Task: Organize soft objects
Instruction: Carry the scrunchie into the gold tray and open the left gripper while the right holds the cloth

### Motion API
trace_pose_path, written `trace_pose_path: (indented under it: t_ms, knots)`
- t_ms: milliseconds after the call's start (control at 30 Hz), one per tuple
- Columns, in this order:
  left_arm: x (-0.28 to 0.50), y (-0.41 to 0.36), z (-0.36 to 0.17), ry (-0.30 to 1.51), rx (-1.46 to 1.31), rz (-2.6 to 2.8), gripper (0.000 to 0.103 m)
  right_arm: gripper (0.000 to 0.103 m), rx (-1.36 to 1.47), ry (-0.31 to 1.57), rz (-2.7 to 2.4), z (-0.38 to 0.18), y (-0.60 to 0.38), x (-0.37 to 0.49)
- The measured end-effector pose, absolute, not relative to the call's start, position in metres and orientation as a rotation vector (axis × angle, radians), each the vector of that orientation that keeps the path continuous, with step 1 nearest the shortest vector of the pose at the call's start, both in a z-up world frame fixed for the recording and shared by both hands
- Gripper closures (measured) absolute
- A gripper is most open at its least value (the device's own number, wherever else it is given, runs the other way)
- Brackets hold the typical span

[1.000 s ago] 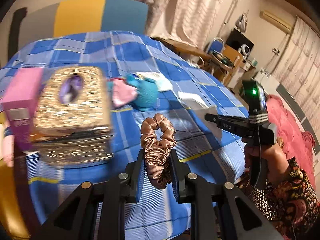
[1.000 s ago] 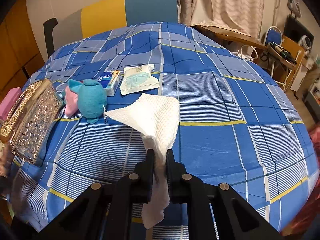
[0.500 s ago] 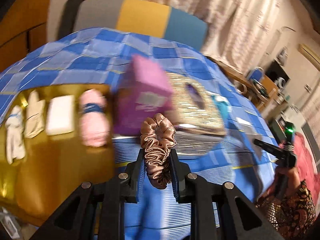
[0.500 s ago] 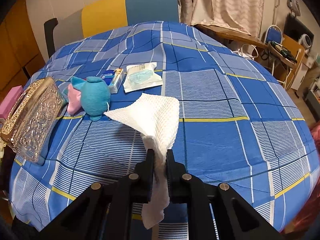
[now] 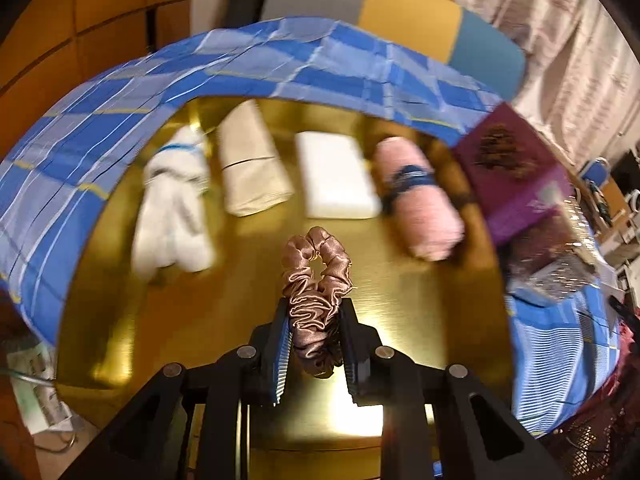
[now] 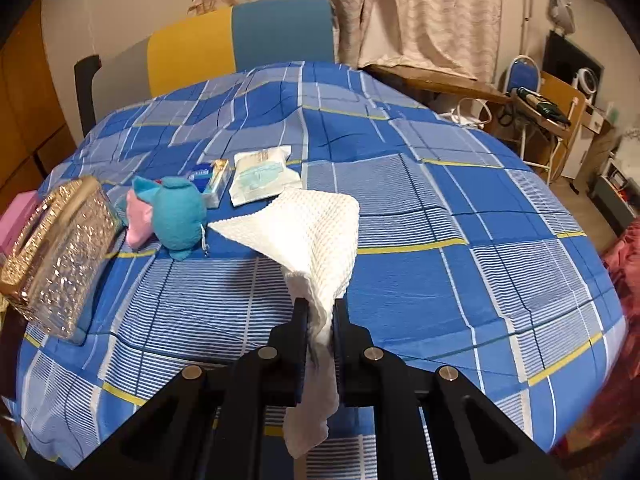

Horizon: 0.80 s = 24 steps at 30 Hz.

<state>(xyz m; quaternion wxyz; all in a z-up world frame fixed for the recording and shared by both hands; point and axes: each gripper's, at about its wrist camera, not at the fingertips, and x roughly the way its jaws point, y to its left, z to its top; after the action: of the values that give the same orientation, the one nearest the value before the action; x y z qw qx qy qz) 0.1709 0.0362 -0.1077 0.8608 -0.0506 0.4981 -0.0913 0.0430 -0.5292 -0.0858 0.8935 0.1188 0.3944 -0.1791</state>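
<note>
My left gripper [image 5: 314, 312] is shut on a rose-brown satin scrunchie [image 5: 316, 280], held above a gold tray [image 5: 420, 304]. On the tray lie a white sock bundle [image 5: 172, 208], a beige folded cloth [image 5: 250, 168], a white pad [image 5: 336, 176] and a pink rolled towel [image 5: 416, 200] in a row. My right gripper [image 6: 320, 316] is shut on a white waffle cloth [image 6: 308, 232], which hangs over the blue checked tablecloth [image 6: 440, 280]. A teal plush toy [image 6: 176, 212] lies to the left on the table.
A glittery gold box [image 6: 56, 252] and a pink box [image 6: 16, 216] stand at the table's left edge. A small blue carton [image 6: 212, 184] and a packet of masks [image 6: 260, 176] lie further back. A purple box [image 5: 516, 168] borders the tray. A chair [image 6: 240, 40] stands behind.
My left gripper has swung left with the scrunchie, from over the tablecloth by the gold box to above the gold tray. The right gripper has stayed put with the white cloth.
</note>
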Motion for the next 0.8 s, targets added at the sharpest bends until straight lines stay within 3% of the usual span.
trace_pose_path:
  t_ms: [200, 300, 567, 800]
  knots:
    - [0.177, 0.067, -0.118, 1.081, -0.098, -0.097, 0.08, 0.091, 0.274, 0.742, -0.373, -0.07, -0.508, 0.027]
    - [0.175, 0.078, -0.118, 1.079, -0.074, -0.026, 0.073, 0.091, 0.271, 0.709, -0.356, -0.061, -0.493, 0.022]
    - [0.155, 0.086, -0.101, 0.961, -0.021, 0.008, 0.035, 0.091, 0.249, 0.614, -0.257, -0.021, -0.434, 0.025]
    - [0.133, 0.105, -0.077, 0.825, -0.216, -0.061, 0.035, 0.091, 0.219, 0.567, -0.102, 0.009, -0.365, 0.042]
